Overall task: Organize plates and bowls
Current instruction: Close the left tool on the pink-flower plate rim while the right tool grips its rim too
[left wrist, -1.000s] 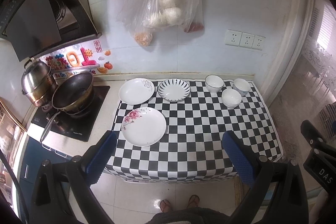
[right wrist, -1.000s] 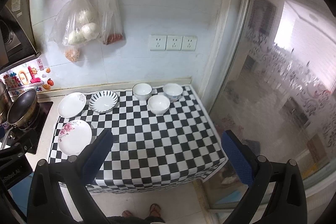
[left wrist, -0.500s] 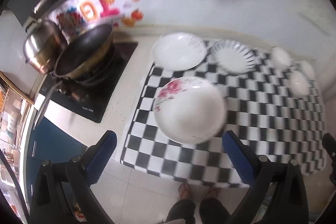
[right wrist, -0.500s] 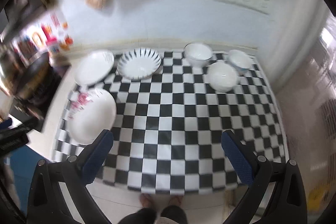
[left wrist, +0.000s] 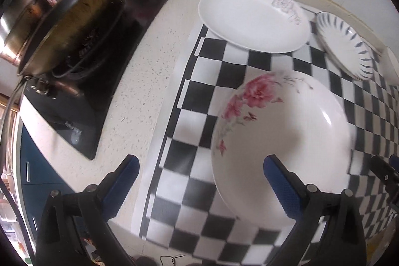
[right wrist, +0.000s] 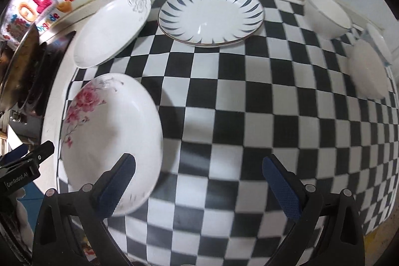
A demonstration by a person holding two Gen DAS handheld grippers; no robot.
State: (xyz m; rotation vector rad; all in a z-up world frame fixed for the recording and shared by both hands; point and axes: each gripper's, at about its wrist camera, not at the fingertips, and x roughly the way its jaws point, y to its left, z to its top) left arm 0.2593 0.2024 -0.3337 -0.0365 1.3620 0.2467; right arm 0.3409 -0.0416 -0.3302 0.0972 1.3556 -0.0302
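1. The left tool (left wrist: 199, 181) hangs low over the near left part of the tabletop (left wrist: 154, 81), its jaws spread wide with nothing between them. Its right finger stands over the near part of the pink-flowered plate (left wrist: 281, 141) and its left finger sits out past the plate's left rim, so the tool looks lined up to take that rim. I cannot tell whether the finger touches the plate.

2. The right tool (right wrist: 199, 181) is likewise wide apart and holds nothing. Its left finger overlaps the near right edge of the same flowered plate, while its right finger is over bare checkered cloth (right wrist: 249, 104).

3. The flowered plate lies flat at the near left of the cloth, the nearest dish to both tools, which probably makes it the first pick.

4. Beyond it, at the far left, the grey-flowered plate (right wrist: 112, 29) lies half off the cloth's edge. Just to its right sits the blue-striped plate (right wrist: 212, 16). These three grouped on the left suggest a stack could be built there.

5. The bowls (right wrist: 326, 14) cluster at the far right, well apart from the plates. The view there is smeared, so their count is uncertain, perhaps three.

6. A pan (left wrist: 64, 16) sits on the stove to the left, off the cloth, and a lifted plate should be kept clear of it.
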